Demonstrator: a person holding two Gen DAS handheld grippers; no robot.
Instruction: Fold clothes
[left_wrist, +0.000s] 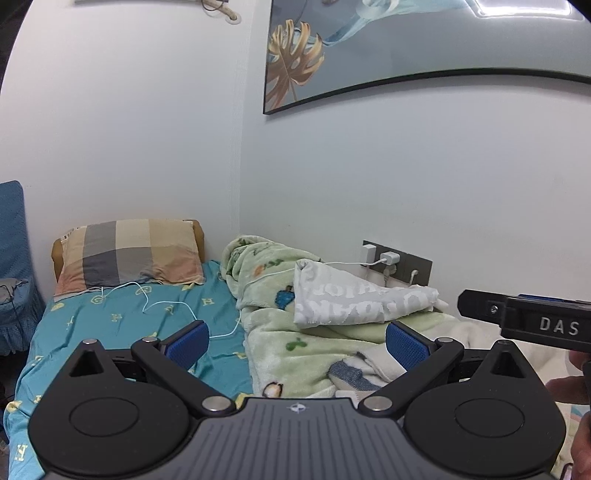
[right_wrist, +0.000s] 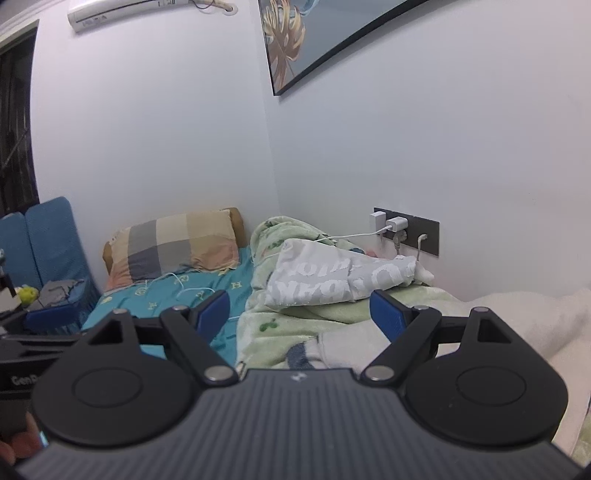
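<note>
Both tongs, left (left_wrist: 297, 341) and right (right_wrist: 299, 312), held jaws apart, empty, above bed. Grey printed garment (left_wrist: 354, 299) lies bunched on green blanket (left_wrist: 273, 325) just ahead. Stage unclear; any fold needs hem grasped.

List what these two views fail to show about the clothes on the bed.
- Grey garment: its type is unclear in both views; it lies bunched, its lettering folded.
- White garment: its near part is hidden behind the right gripper; in the left view, behind the left gripper.
- Far edge of the green blanket: hidden by its own heap.
</note>
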